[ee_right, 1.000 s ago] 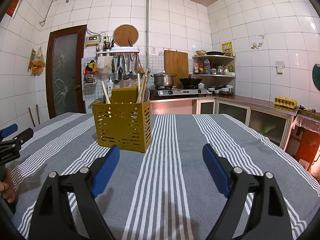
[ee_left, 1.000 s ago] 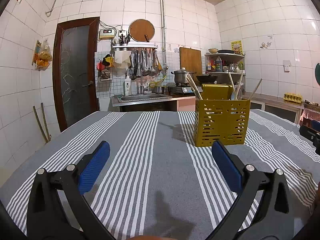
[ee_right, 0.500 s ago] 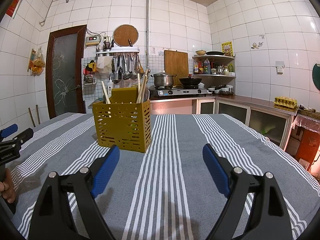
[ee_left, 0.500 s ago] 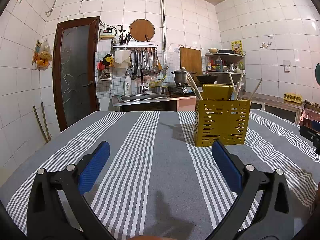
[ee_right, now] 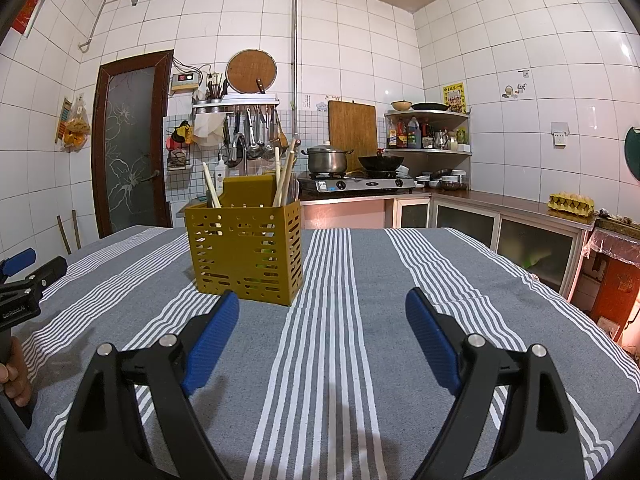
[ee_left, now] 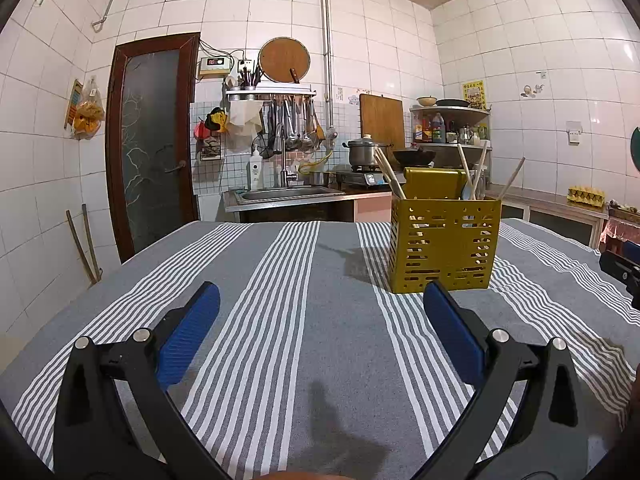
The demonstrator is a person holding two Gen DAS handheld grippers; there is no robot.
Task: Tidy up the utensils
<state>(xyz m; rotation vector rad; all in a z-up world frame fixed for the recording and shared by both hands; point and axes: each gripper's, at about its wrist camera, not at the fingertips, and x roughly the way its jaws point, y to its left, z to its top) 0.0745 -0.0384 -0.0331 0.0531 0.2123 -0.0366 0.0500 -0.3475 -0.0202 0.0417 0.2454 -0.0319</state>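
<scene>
Striped tablecloth (ee_right: pixel 340 320) bare around yellow utensil caddy (ee_right: pixel 244 252); chopsticks (ee_right: pixel 282 176) inside

Home kitchen: tiled walls, stove (ee_right: pixel 362 184), sink (ee_left: pixel 286 193).

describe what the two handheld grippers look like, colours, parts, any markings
Both the left gripper and the right gripper have black plastic arms with triangular cut-outs, silver round pivot bolts, and ribbed blue pads on the fingers. White lettering marks the left gripper's body in the right wrist view. No cables or sleeves show.
</scene>
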